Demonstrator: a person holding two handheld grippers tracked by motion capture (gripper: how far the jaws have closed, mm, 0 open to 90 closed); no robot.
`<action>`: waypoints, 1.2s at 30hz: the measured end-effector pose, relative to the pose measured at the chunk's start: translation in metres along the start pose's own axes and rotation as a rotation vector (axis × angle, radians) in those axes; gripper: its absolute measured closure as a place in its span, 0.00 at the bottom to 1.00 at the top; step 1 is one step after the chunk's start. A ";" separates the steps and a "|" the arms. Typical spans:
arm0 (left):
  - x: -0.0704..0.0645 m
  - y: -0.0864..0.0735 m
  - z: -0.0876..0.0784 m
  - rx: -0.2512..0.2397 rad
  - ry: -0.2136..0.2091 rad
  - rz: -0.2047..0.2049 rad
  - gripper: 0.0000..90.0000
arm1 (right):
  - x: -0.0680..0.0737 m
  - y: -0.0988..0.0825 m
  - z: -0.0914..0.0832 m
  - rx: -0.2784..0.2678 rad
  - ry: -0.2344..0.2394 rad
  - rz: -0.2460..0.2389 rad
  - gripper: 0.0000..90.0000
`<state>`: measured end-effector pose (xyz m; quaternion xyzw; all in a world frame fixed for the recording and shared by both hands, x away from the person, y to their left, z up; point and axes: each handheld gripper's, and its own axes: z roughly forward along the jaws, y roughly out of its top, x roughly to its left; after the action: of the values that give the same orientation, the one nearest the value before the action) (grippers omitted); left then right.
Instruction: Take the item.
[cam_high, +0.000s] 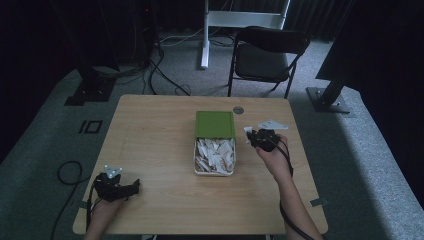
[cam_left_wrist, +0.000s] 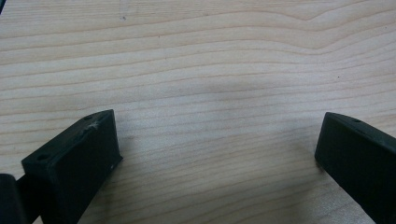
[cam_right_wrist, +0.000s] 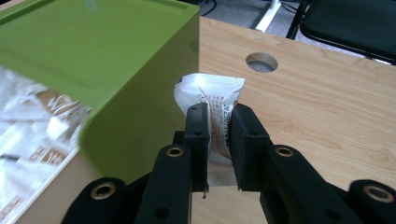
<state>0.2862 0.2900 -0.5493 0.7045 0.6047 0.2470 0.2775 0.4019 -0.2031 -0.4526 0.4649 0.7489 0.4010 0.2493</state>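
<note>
A white box (cam_high: 215, 156) full of white paper packets sits mid-table, its green lid (cam_high: 215, 123) slid back over the far end. My right gripper (cam_high: 251, 136) hovers just right of the lid, shut on one white packet (cam_right_wrist: 212, 100) with printed text, pinched upright between the jaws. The green lid (cam_right_wrist: 88, 60) looms large at the left of the right gripper view, with packets (cam_right_wrist: 28, 135) below it. My left gripper (cam_high: 131, 189) rests low at the table's front left corner, jaws wide open over bare wood (cam_left_wrist: 210, 93), nothing between them.
A round cable hole (cam_high: 238, 110) lies in the table behind the box. A grey three-cornered plate (cam_high: 272, 124) rides on the right gripper. A black folding chair (cam_high: 265, 55) and a white stand (cam_high: 206, 35) are beyond the table's far edge.
</note>
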 end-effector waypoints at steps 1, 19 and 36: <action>0.000 0.000 0.000 0.001 0.000 0.000 0.01 | 0.000 0.001 0.003 -0.002 -0.007 0.003 0.87; 0.000 0.000 0.000 0.000 0.000 0.000 0.01 | -0.014 0.000 0.066 0.027 -0.064 0.150 0.87; 0.000 0.000 0.000 0.000 0.000 0.000 0.01 | -0.026 -0.022 0.110 0.158 -0.145 0.194 0.87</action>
<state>0.2862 0.2899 -0.5493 0.7045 0.6047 0.2470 0.2776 0.4840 -0.1912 -0.5316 0.5809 0.7099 0.3283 0.2255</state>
